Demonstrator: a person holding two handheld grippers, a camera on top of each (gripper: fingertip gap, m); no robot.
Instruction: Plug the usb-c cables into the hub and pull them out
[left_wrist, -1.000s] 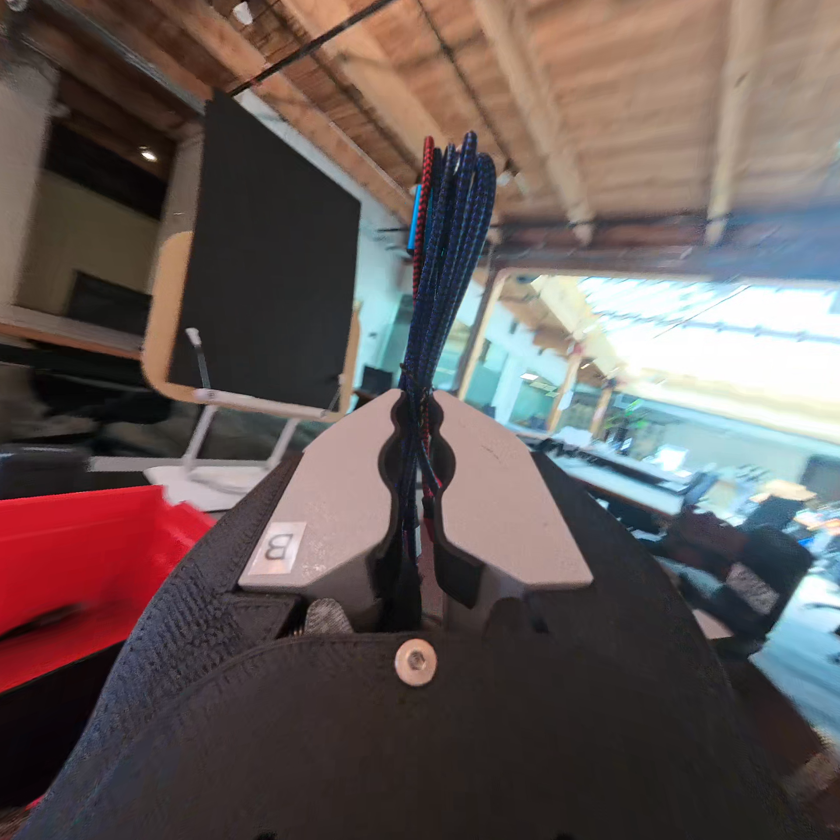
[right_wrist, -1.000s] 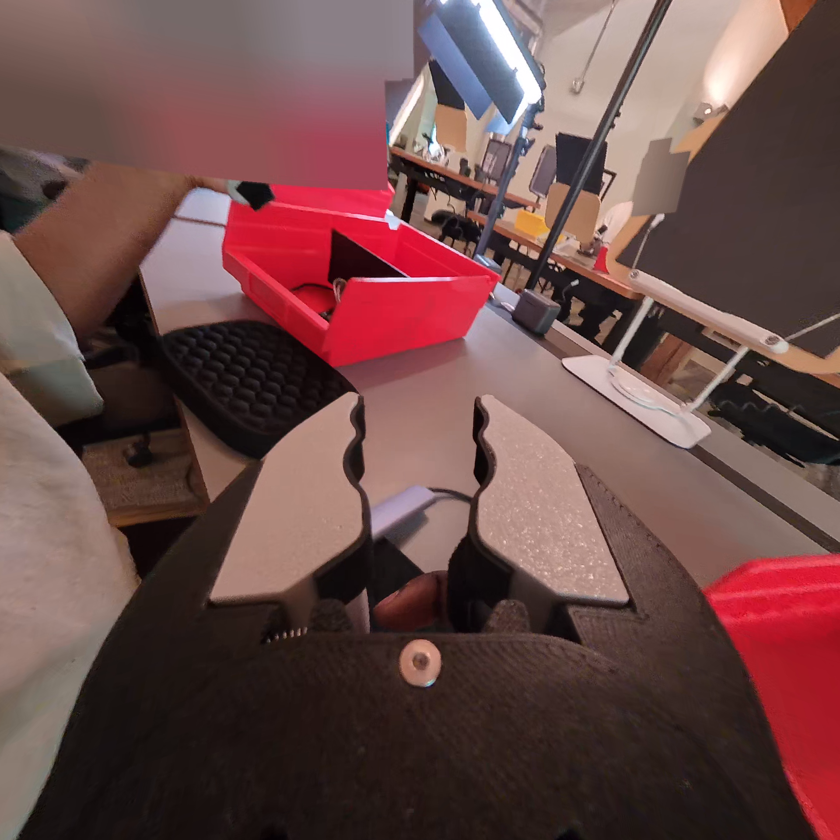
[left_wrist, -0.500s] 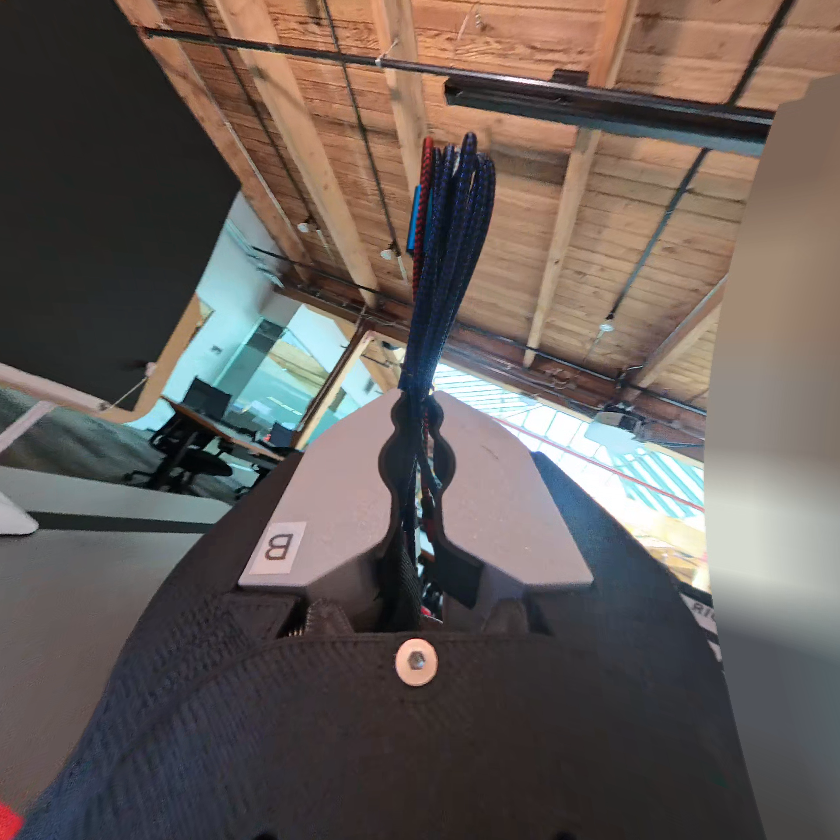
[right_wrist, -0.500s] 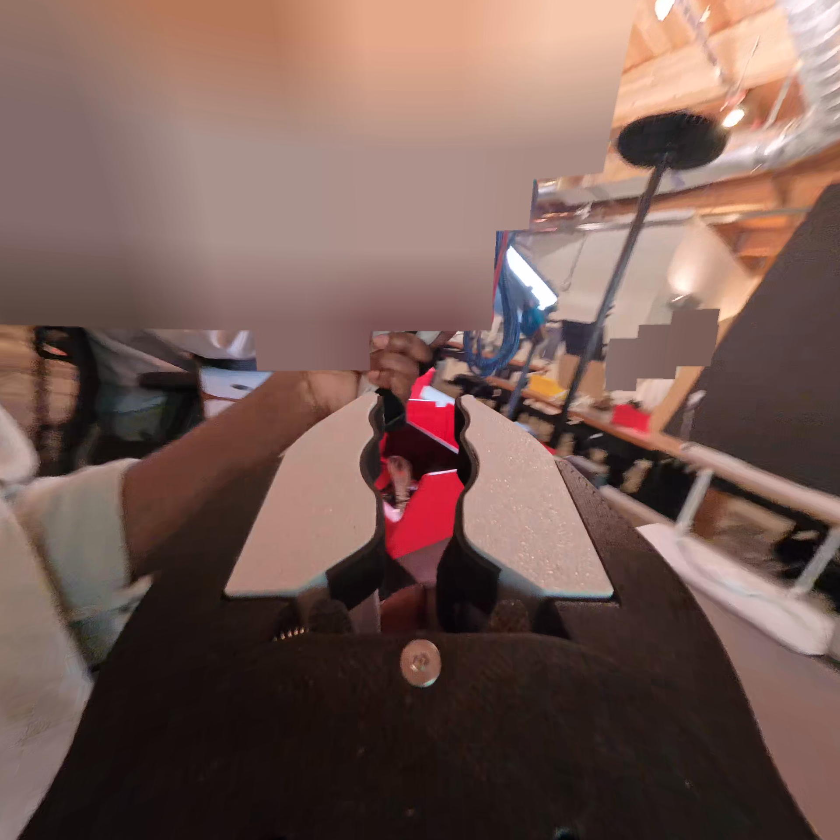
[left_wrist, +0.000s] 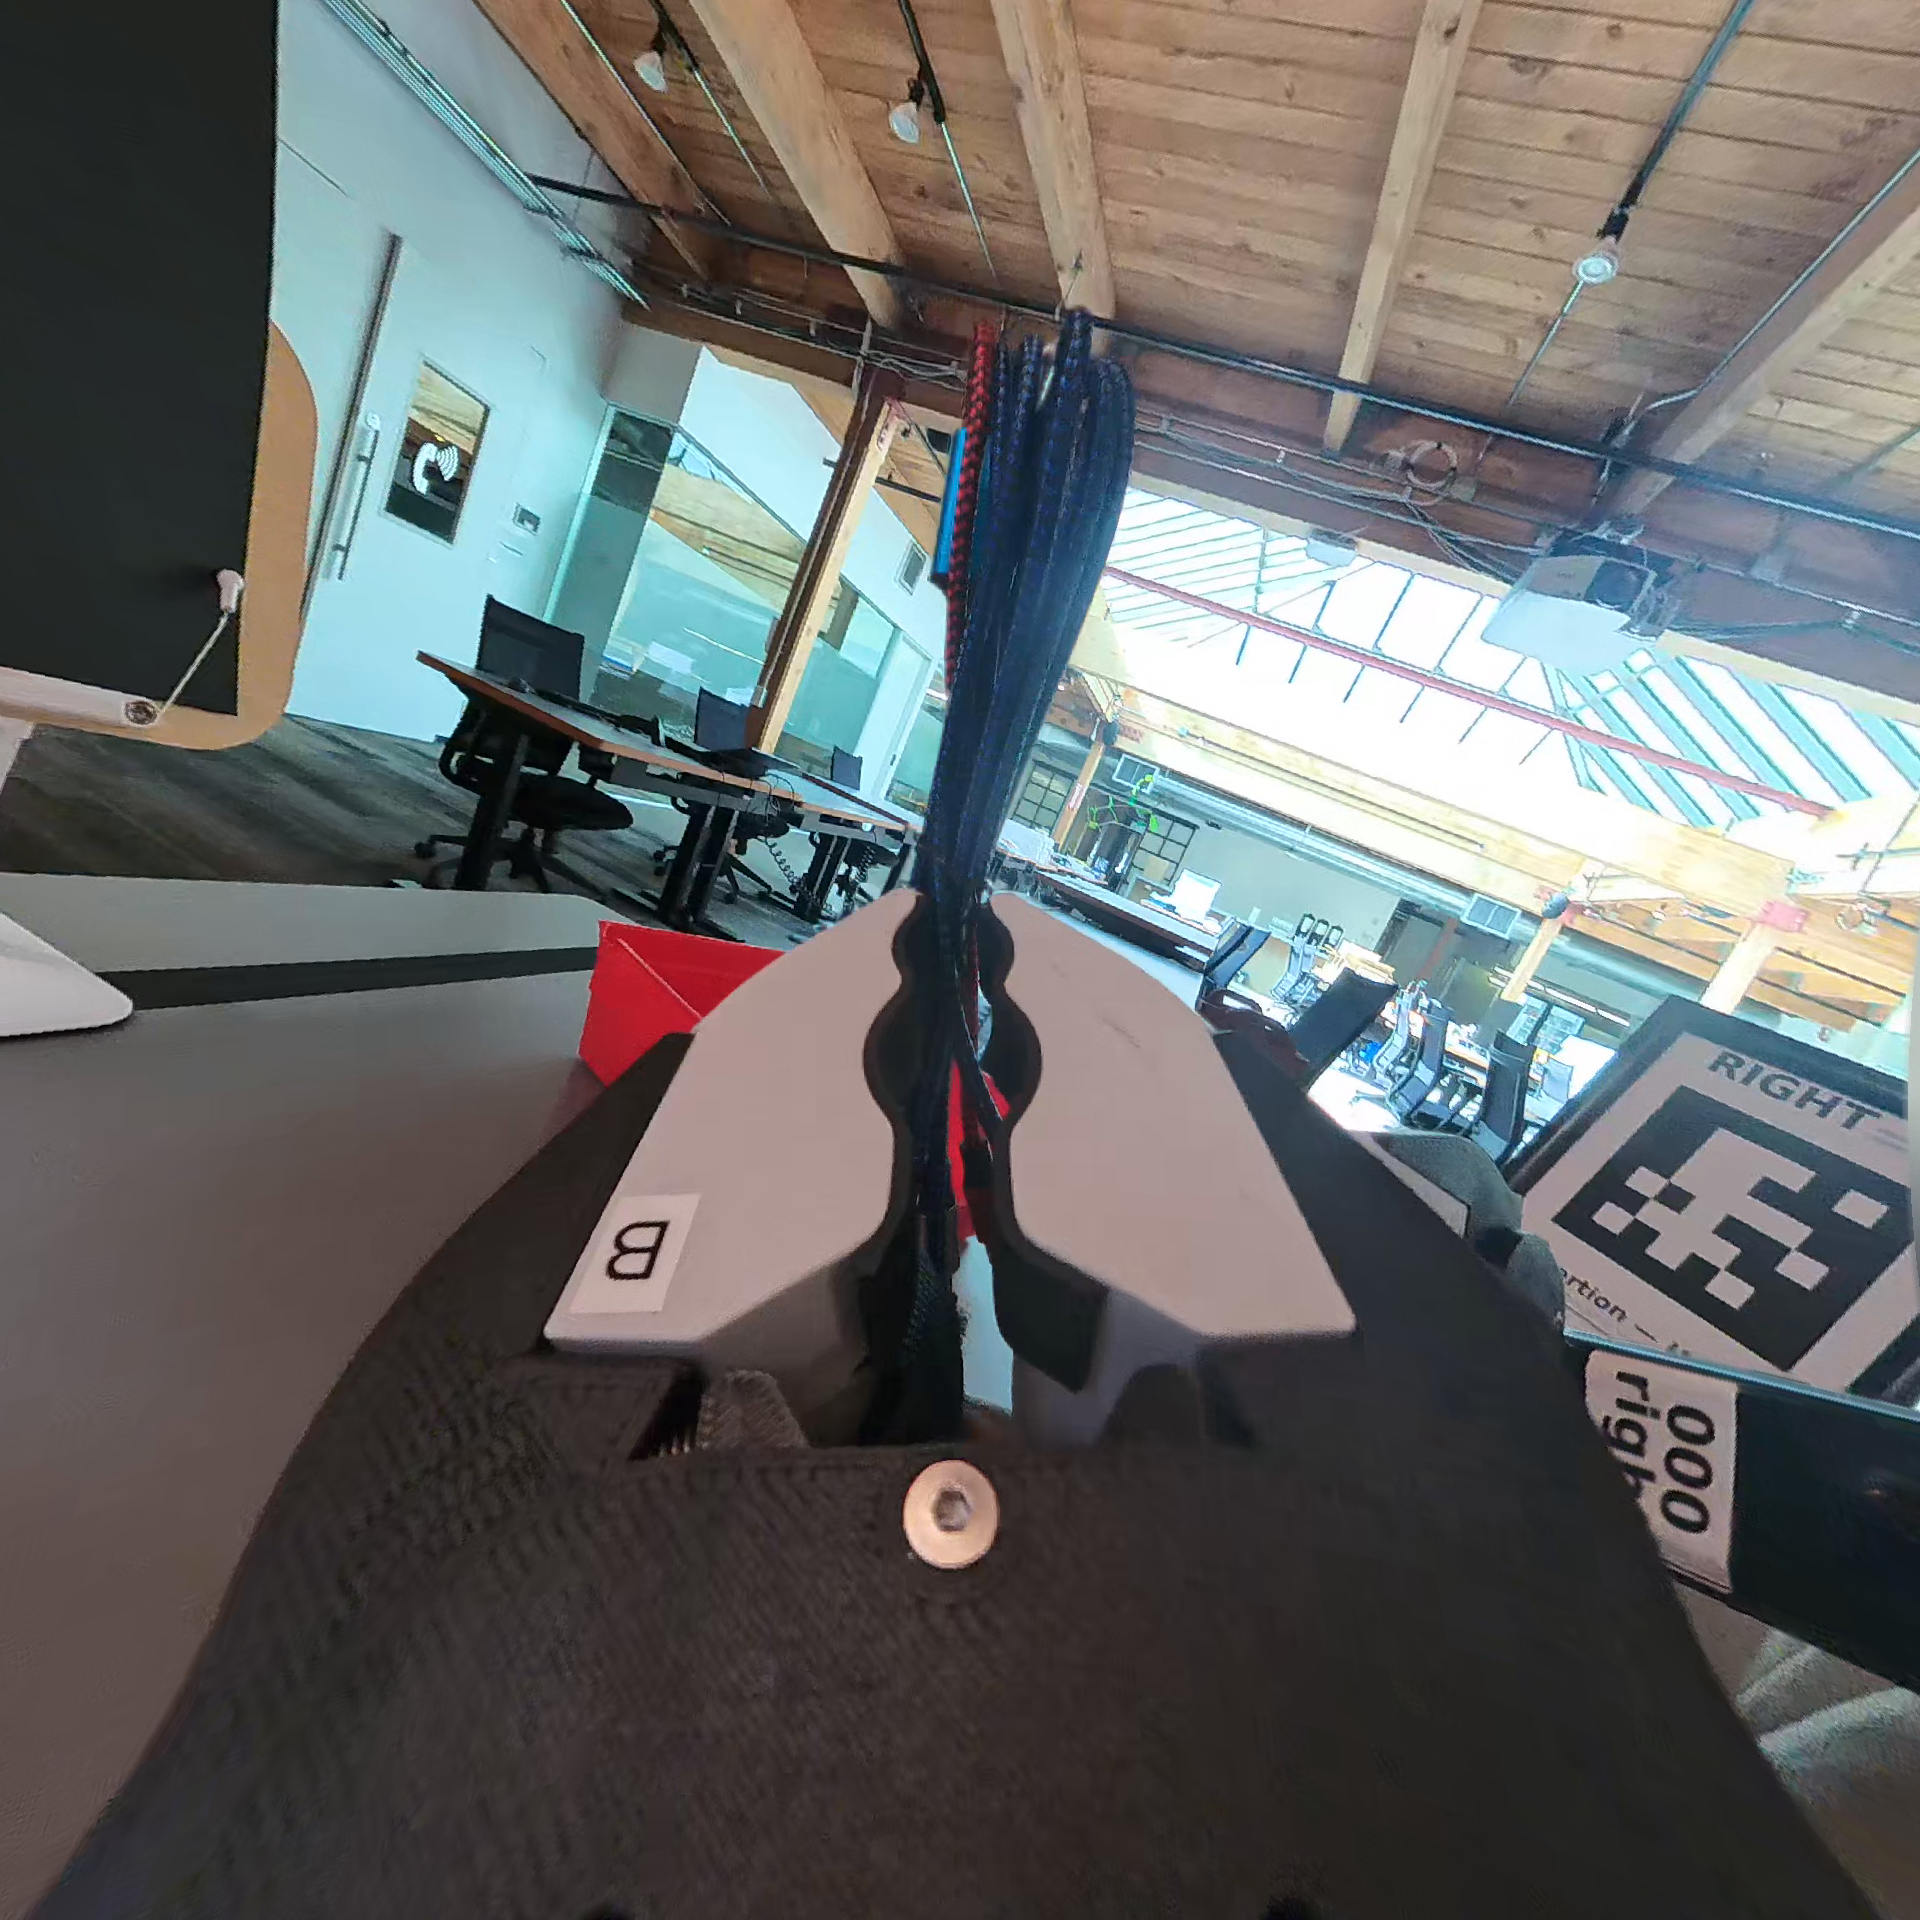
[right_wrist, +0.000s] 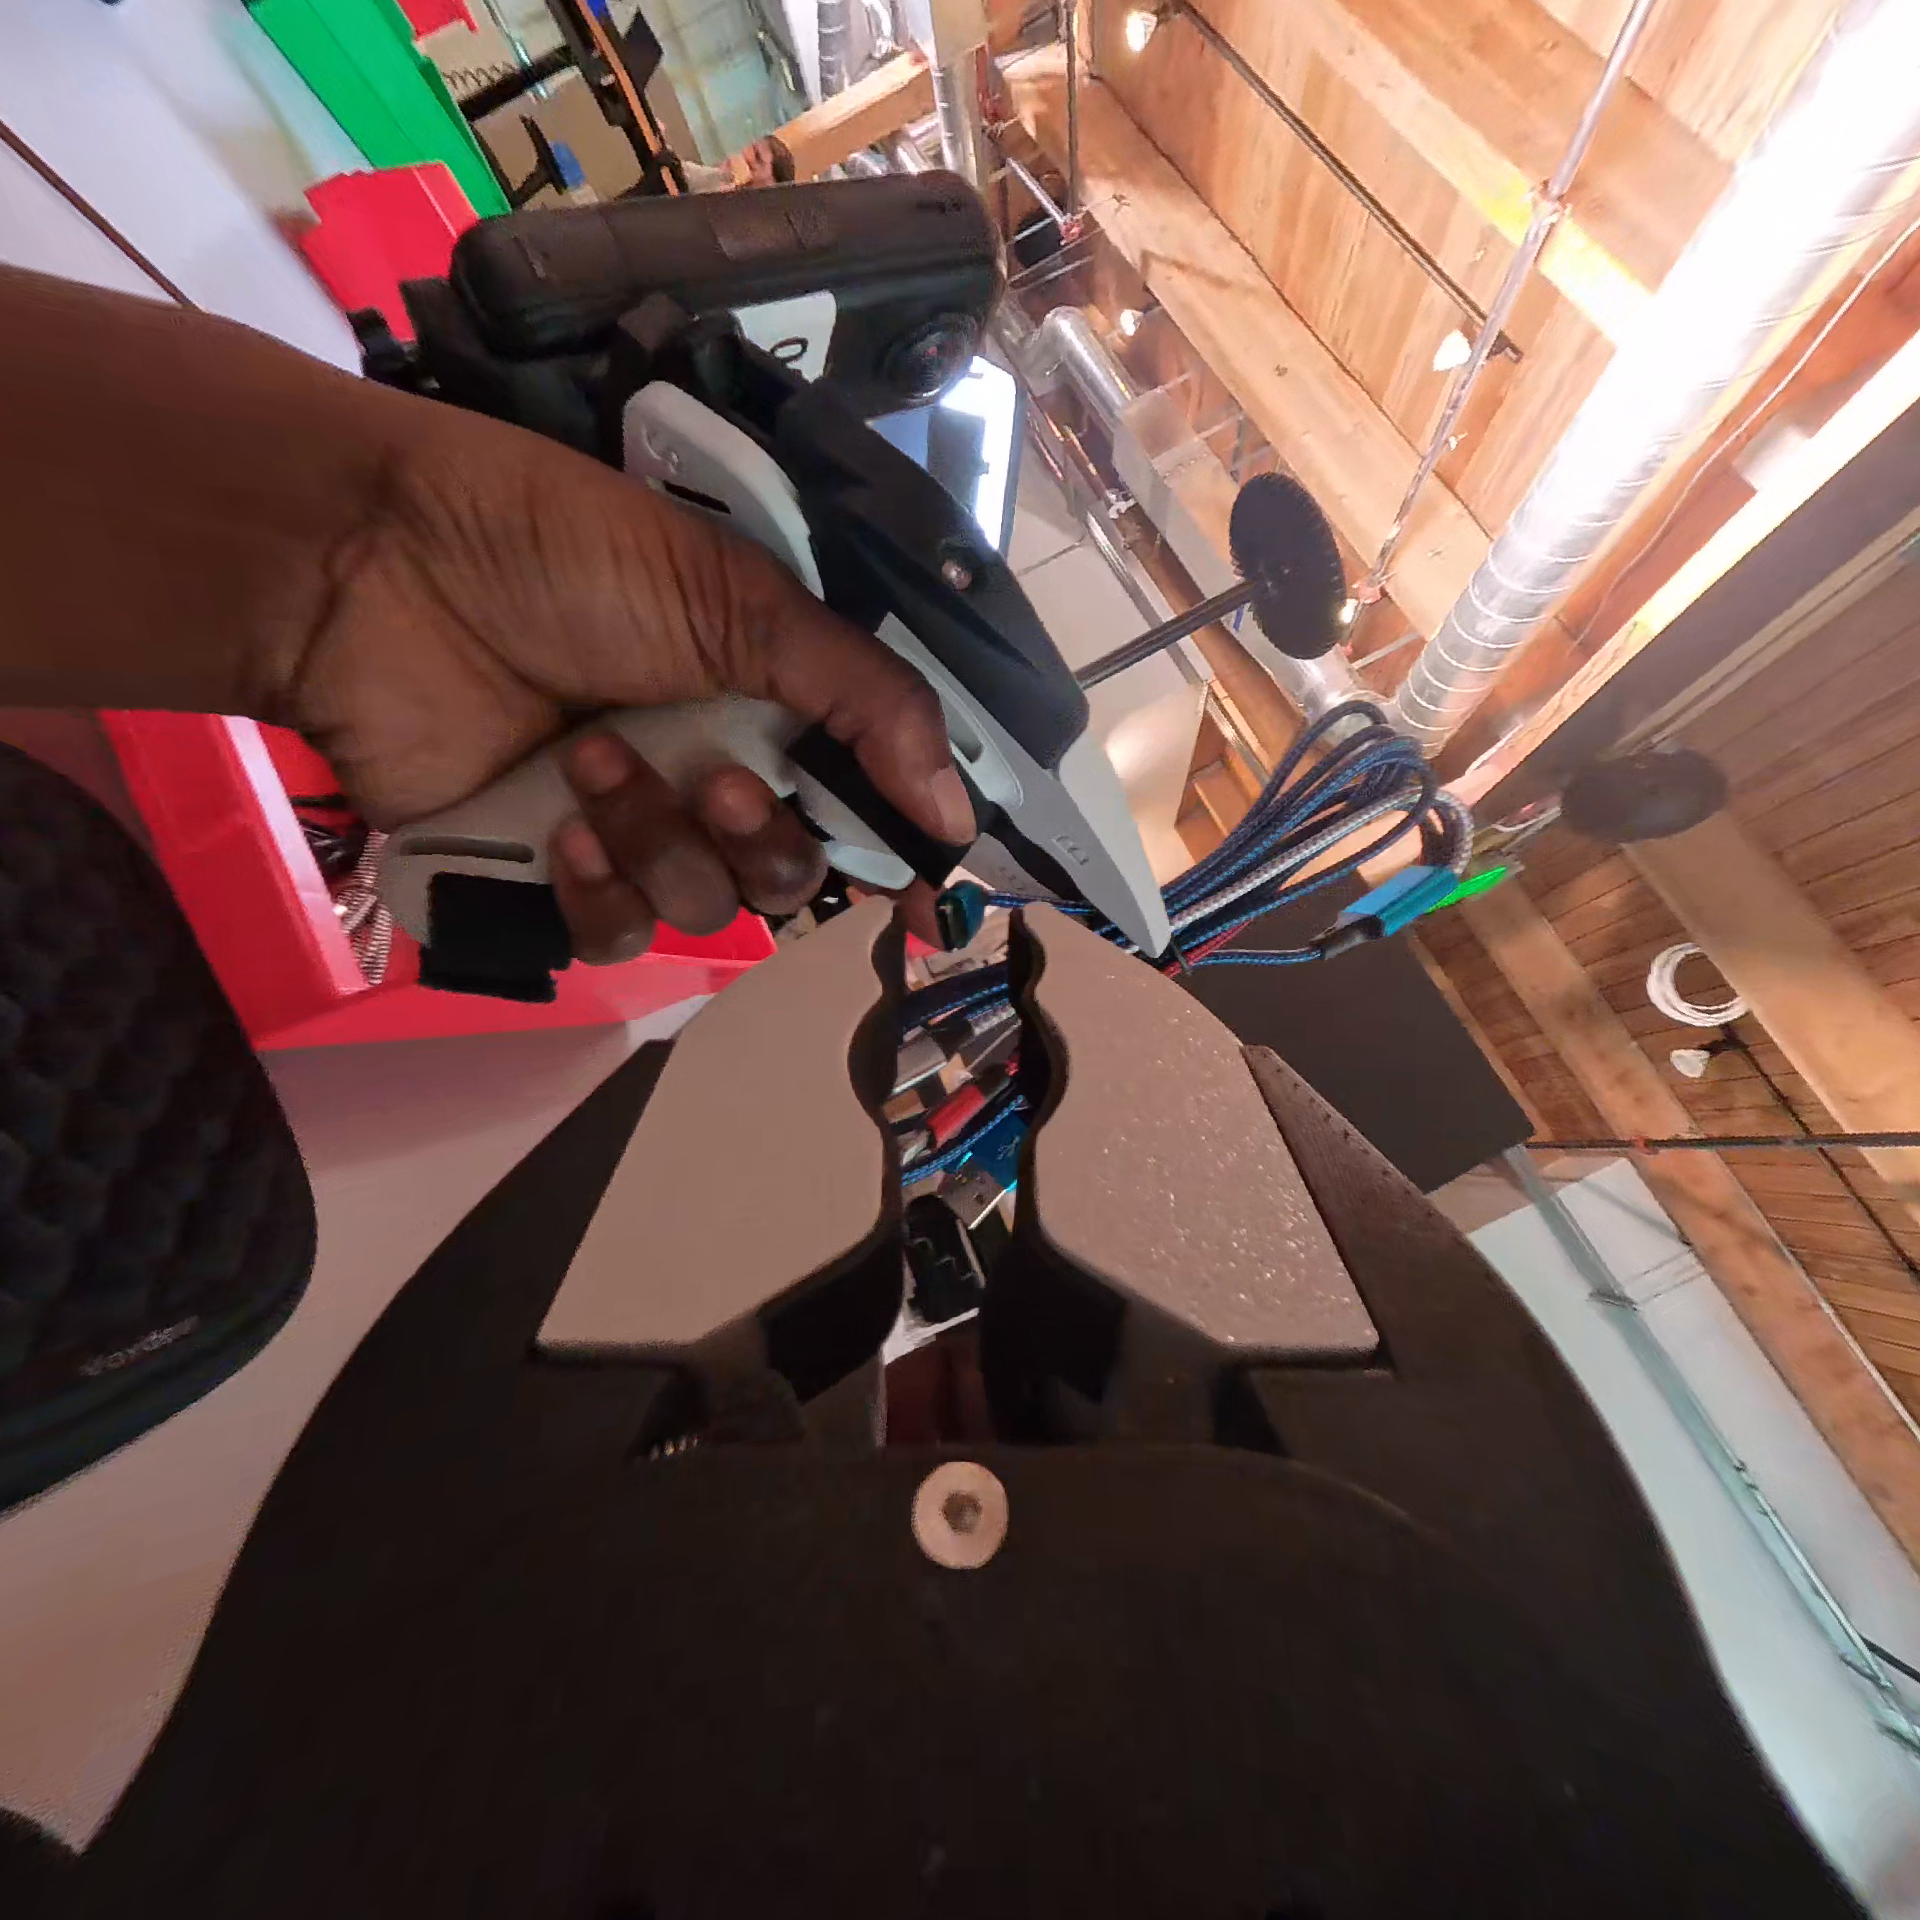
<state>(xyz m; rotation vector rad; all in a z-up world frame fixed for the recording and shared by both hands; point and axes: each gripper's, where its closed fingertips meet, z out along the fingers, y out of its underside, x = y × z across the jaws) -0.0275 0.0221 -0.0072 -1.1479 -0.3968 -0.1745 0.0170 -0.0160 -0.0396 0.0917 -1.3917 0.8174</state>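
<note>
Clamping the braided cable bundle (left_wrist: 1023, 644) aloft, the left gripper (left_wrist: 951, 935) shows nothing plugged yet, while the right gripper (right_wrist: 956, 925) hovers slightly parted, empty, hub unseen.

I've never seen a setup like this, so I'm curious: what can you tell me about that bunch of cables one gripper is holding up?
The cable bundle is a sheaf of braided cords, mostly dark blue with one red-and-black strand, looped over at the top. The left gripper is shut on it, clamping the strands between its grey fingers so the loop stands up past the fingertips. The right wrist view shows the loops spilling beyond that gripper, with blue and green plug ends hanging free, none plugged into anything.
</note>
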